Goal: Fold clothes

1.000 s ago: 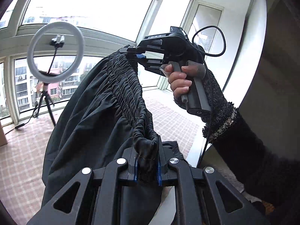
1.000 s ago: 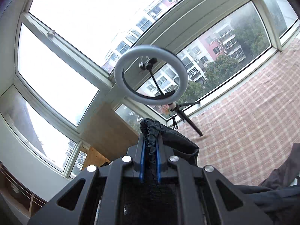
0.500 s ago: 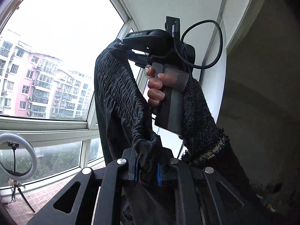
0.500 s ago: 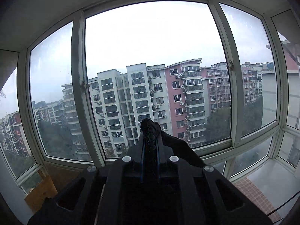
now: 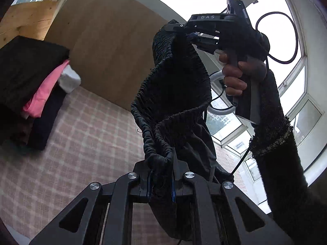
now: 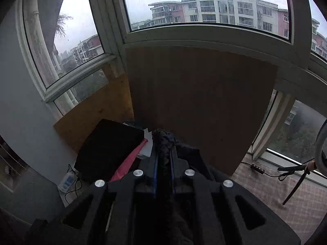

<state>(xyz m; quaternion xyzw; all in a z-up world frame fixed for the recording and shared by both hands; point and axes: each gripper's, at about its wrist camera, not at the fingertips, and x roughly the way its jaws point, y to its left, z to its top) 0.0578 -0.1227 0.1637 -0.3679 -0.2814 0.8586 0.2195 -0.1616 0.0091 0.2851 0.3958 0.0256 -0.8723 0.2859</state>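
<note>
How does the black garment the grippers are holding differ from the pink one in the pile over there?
The black garment hangs in the air by its gathered elastic waistband, pinched between the left gripper and the right gripper; the pink garment lies flat in a stack on the checked floor. The black one is bunched and twisted, the pink one smooth and folded. Both are cloth.

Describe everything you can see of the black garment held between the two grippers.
The black garment looks like thin woven cloth with a gathered elastic waistband. It hangs in the air, twisted. The left gripper is shut on one end of the waistband, the right gripper on the other. The rest hangs down below. Nothing else touches it.
</note>
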